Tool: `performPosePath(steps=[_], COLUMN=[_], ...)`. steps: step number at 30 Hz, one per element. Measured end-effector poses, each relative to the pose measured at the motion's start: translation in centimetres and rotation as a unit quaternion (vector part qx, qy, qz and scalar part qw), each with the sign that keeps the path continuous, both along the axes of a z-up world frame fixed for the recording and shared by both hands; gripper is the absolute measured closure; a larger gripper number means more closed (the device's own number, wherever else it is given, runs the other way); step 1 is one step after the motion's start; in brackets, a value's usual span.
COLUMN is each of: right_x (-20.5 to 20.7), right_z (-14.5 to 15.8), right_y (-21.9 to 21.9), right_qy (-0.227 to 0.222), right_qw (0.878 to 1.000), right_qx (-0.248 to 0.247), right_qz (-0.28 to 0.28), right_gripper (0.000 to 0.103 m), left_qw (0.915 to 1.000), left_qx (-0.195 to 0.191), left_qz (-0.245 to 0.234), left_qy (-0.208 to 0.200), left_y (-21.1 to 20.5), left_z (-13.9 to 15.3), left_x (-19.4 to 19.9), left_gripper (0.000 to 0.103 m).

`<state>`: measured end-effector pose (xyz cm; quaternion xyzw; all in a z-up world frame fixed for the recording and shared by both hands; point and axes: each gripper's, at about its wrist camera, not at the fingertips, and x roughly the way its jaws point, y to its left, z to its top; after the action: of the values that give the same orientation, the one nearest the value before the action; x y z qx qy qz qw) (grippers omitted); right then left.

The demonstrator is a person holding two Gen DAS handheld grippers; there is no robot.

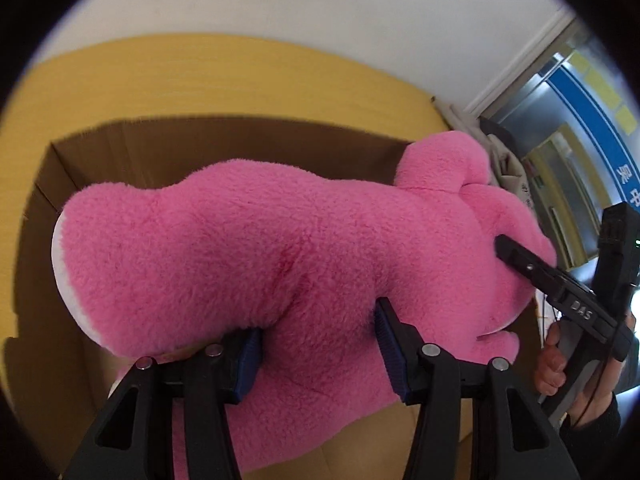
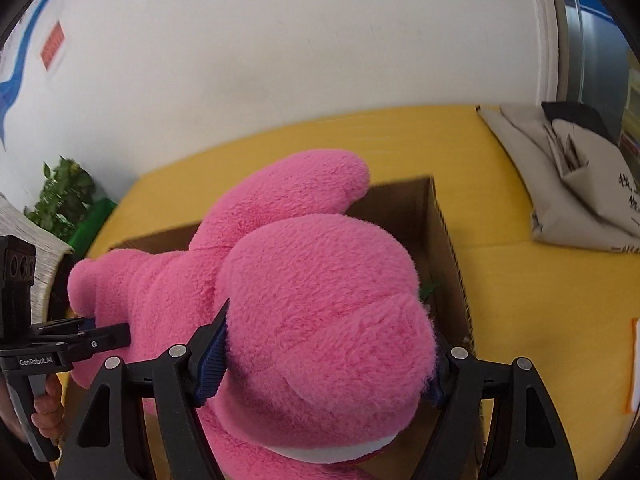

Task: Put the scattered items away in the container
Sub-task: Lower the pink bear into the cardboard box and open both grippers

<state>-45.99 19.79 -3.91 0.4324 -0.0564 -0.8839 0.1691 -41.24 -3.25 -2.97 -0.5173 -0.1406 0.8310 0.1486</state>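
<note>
Pink plush toy [image 1: 248,256] is yielding under both grips, soft, light and bulky. Left gripper [image 1: 316,344] is clamping its body and right gripper [image 2: 324,356] its head over the cardboard box [image 1: 224,140]; these thick parts are judged the securest holds.

Yellow surface [image 2: 520,280] — cardboard box [image 2: 448,240], grey bag [image 2: 580,208]

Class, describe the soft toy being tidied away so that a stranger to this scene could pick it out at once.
Start at the yellow table against the white wall and find the open brown cardboard box on it. Over the box is a big pink plush toy, clamped by the left gripper and the right gripper. Nothing else nearby is pink or fluffy; the grey cloth bag is flat and dull.
</note>
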Motion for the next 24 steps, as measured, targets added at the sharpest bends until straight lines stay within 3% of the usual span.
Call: performPosePath(steps=[6,11,13,16,18,20,24], right_x=[-1.2,1.7,4.2,9.4,12.8,16.5,23.2], right_z=[-0.4,3.7,6.3,10.8,13.1,15.2,17.6], right_y=[1.1,1.0,1.0,1.4,2.0,2.7,3.9], right_qy=[-0.007,0.031,0.065,0.120,0.141,0.159,0.181], right_qw=[0.999,0.999,0.997,0.991,0.989,0.986,0.983], right_qx=[0.007,0.030,0.039,0.056,0.051,0.037,0.013], right_qz=[-0.034,-0.022,0.003,0.016,0.018,0.023,0.035], right_gripper=[0.007,0.000,0.000,0.000,0.000,0.000,0.000], left_qw=[0.9996,0.9935,0.9862,0.9726,0.9624,0.9560,0.9525], left_qx=[0.007,-0.014,-0.029,-0.063,-0.083,-0.097,-0.107], left_qz=[0.017,0.017,0.015,0.031,0.036,0.038,0.042], left_qy=[0.021,0.112,0.163,0.222,0.256,0.274,0.282], left_y=[-0.4,-4.7,-4.1,-3.0,-2.2,-1.5,-0.9], left_z=[1.8,7.1,10.9,15.9,18.5,20.3,21.6], left_x=[1.4,5.3,8.0,12.8,16.5,19.6,25.8], left_gripper=[0.039,0.041,0.039,0.020,0.020,0.020,0.020])
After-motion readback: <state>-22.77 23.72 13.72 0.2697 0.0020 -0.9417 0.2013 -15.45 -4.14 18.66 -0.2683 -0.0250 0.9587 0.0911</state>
